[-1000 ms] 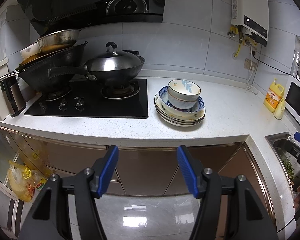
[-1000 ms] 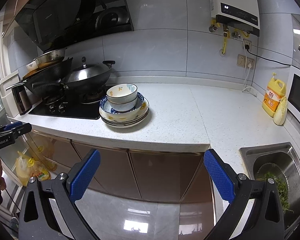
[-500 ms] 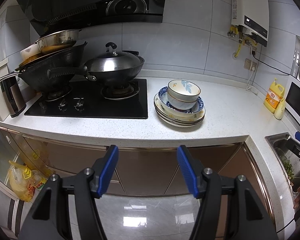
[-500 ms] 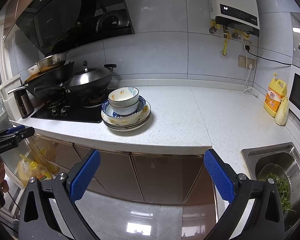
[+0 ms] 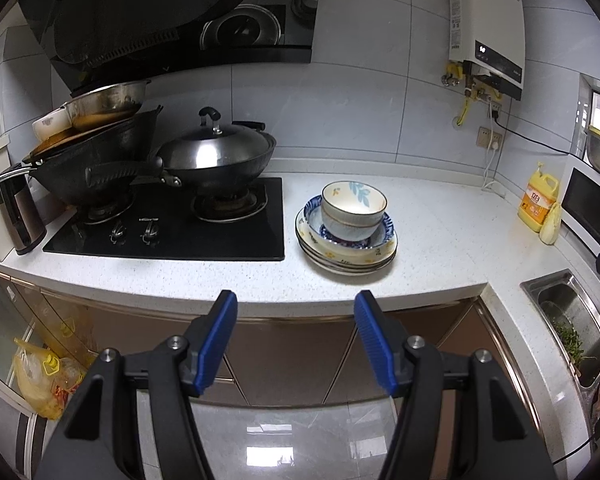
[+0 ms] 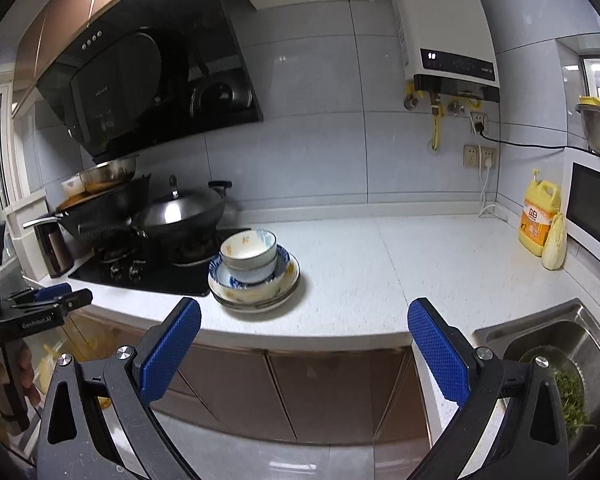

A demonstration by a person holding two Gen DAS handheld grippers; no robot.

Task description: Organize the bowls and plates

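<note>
The bowls (image 5: 353, 216) sit nested on the stack of plates (image 5: 346, 254) on the white counter (image 5: 440, 248), just beside the hob (image 5: 172, 220); that fits dishes already gathered as well as dishes waiting to be sorted, so any grip should take one rim squarely and lift straight up. The left gripper (image 5: 296, 338) hangs below the counter edge, fingers moderately apart and empty, the stack ahead and slightly right of them. The right gripper (image 6: 304, 344) is spread wide, empty, the stack ahead toward its left finger.

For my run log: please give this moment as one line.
left tongs: open | right tongs: open | bowls: stacked on plates | counter
</note>
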